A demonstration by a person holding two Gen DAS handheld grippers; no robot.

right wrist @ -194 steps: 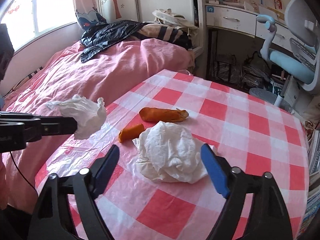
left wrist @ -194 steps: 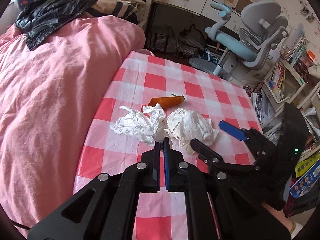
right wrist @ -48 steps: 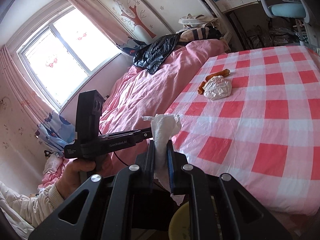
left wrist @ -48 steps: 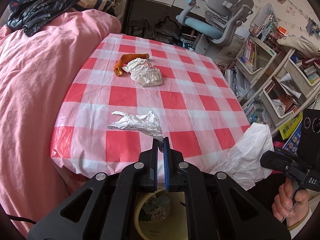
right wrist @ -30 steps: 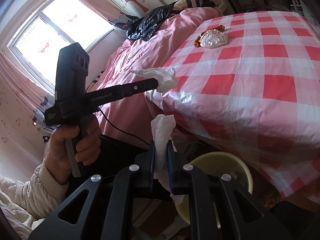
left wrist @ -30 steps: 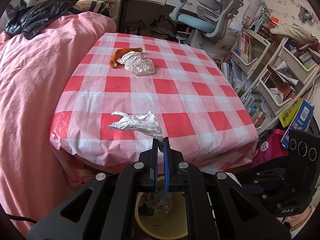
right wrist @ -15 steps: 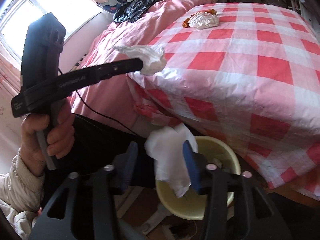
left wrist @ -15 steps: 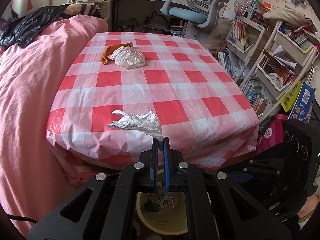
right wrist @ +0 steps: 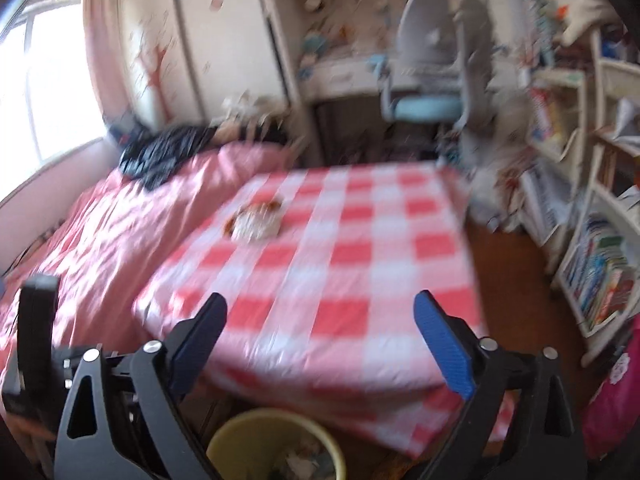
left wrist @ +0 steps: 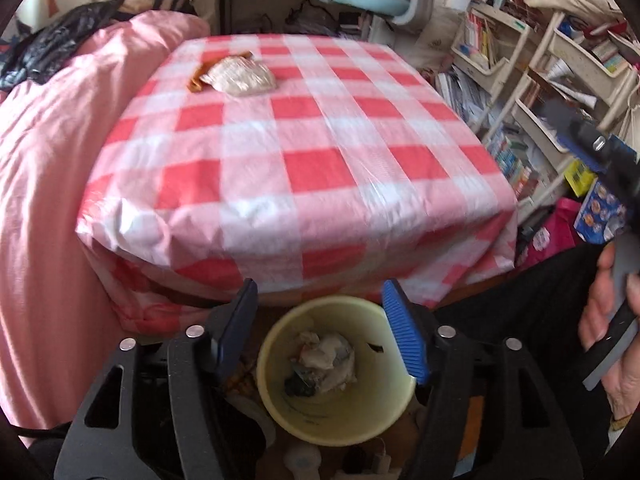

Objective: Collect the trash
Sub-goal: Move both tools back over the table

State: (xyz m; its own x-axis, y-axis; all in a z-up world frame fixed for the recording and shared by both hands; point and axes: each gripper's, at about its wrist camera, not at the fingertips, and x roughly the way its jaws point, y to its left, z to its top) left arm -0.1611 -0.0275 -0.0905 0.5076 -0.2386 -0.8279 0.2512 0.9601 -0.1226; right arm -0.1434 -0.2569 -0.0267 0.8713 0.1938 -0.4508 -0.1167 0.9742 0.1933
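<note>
Step in hand, as judged: release over the bin. The left gripper (left wrist: 320,320) hangs above the yellow waste bin (left wrist: 276,392), its jaws opening with nothing between them; crumpled tissues (left wrist: 326,354) lie inside the bin. The right gripper (right wrist: 320,344) points across the table, jaws also opening and empty.

Next move, as judged: return to the table's far left part for the remaining crumpled paper wad (left wrist: 240,76) and the orange peel (left wrist: 195,82) touching it; a wide, empty jaw suits the bulky wad.

Surface: a table under a red-and-white checked cloth (left wrist: 320,168), with a pink bedspread (left wrist: 44,184) just beside it. Beyond stand an office chair (right wrist: 428,76) and cluttered bookshelves (left wrist: 516,64).
</note>
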